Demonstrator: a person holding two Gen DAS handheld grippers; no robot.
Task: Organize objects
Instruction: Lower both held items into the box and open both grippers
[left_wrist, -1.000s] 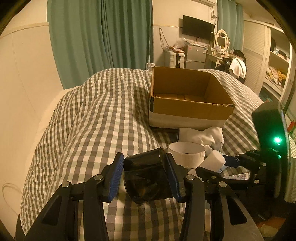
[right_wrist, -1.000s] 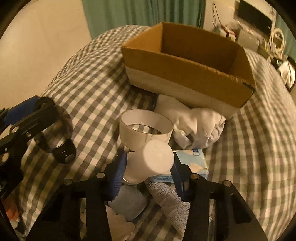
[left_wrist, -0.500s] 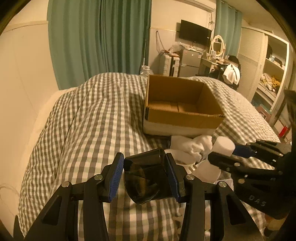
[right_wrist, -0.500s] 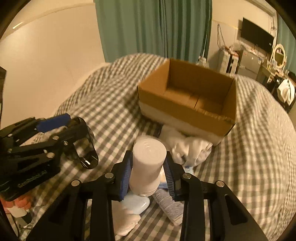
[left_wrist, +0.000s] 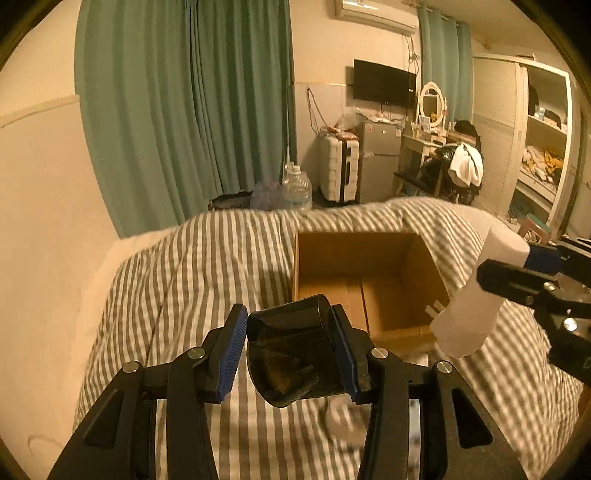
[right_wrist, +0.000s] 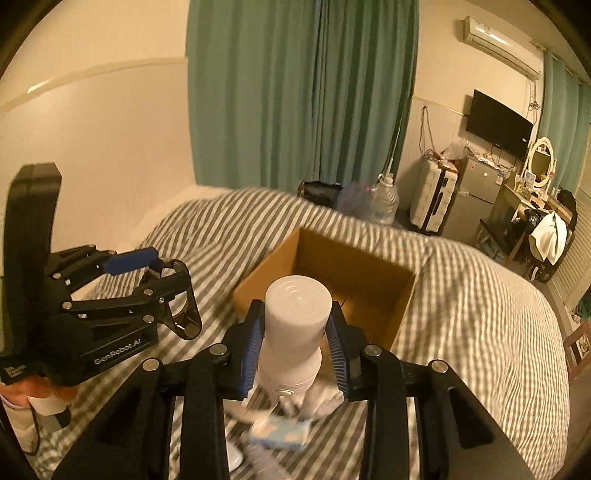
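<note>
My left gripper (left_wrist: 291, 350) is shut on a dark translucent cup (left_wrist: 291, 354) and holds it above the checked bedcover, just short of the open cardboard box (left_wrist: 365, 280). My right gripper (right_wrist: 295, 347) is shut on a white bottle (right_wrist: 295, 332) and holds it raised near the box's (right_wrist: 332, 273) front edge. The bottle also shows in the left wrist view (left_wrist: 476, 295), over the box's right front corner. The left gripper with the cup also shows in the right wrist view (right_wrist: 177, 295), to the left of the box.
Below the right gripper a light blue packet (right_wrist: 280, 432) and white cloth (right_wrist: 321, 395) lie blurred on the bedcover (right_wrist: 480, 314). Beyond the bed stand a water jug (left_wrist: 295, 188), a white suitcase (left_wrist: 340, 170), a small fridge (left_wrist: 376, 158), green curtains.
Both grippers have risen from the bedcover and moved toward the box, each carrying its object. The white bottle was lifted out of the pile and now stands higher, near the box.
</note>
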